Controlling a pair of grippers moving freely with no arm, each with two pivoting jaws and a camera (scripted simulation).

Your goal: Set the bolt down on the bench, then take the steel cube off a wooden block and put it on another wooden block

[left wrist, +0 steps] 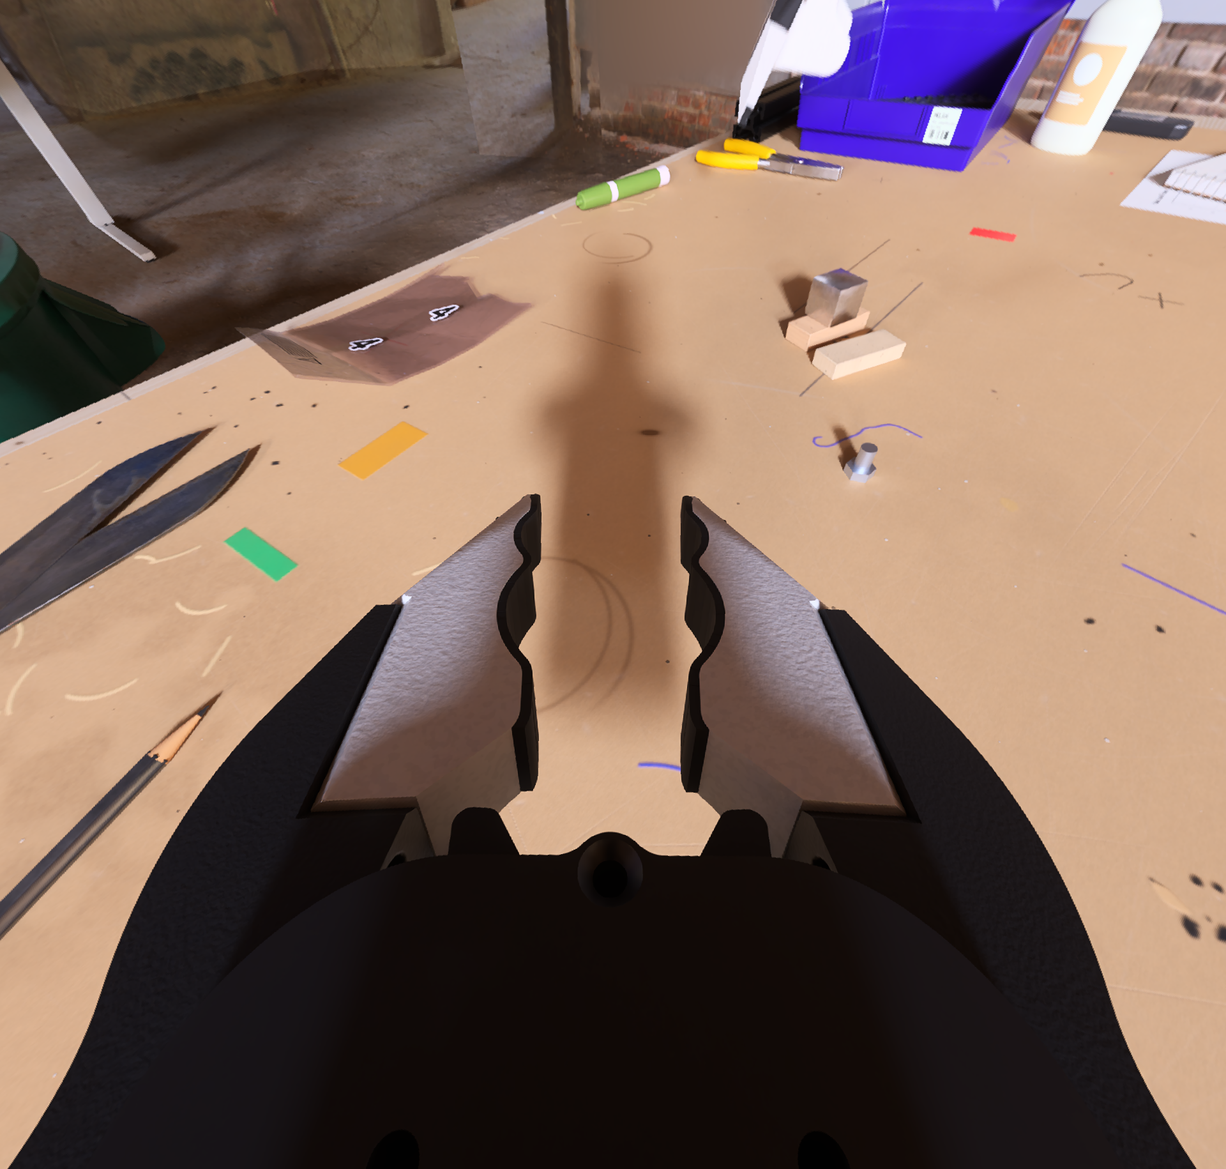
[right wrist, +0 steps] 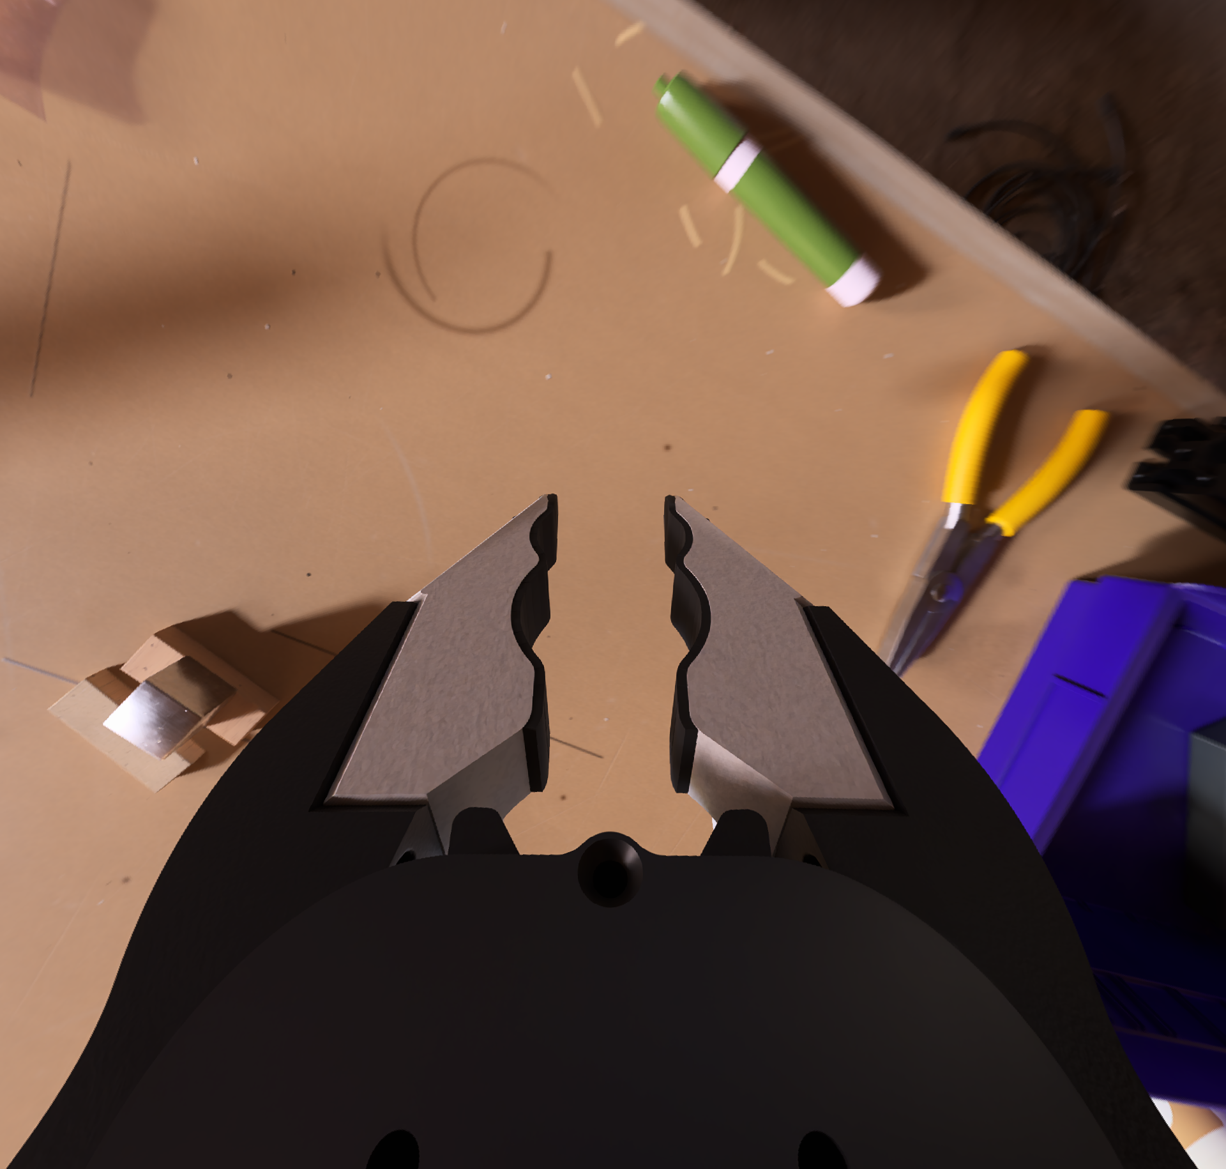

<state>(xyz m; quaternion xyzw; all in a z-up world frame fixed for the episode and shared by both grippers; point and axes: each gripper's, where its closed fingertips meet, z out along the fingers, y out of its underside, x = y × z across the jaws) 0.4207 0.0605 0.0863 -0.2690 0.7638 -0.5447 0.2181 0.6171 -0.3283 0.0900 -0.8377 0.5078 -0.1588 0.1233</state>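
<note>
The steel cube [left wrist: 836, 296] sits on a wooden block [left wrist: 822, 329], with a second wooden block [left wrist: 859, 354] right beside it, ahead to the right. The bolt [left wrist: 861, 461] stands on its head on the bench, nearer and to the right of my left gripper [left wrist: 610, 506], which is open and empty above the bench. In the right wrist view the cube [right wrist: 166, 706] lies on the blocks [right wrist: 99, 719] at lower left. My right gripper [right wrist: 610, 506] is open and empty, above the bench to the right of the blocks; it also shows far off in the left wrist view [left wrist: 749, 122].
Shears [left wrist: 113, 526] and a pencil [left wrist: 99, 825] lie at left. A green marker [left wrist: 620, 188], yellow pliers [left wrist: 763, 158], a blue bin [left wrist: 929, 75] and a glue bottle [left wrist: 1101, 62] stand at the back. The bench edge [left wrist: 398, 268] runs diagonally at left.
</note>
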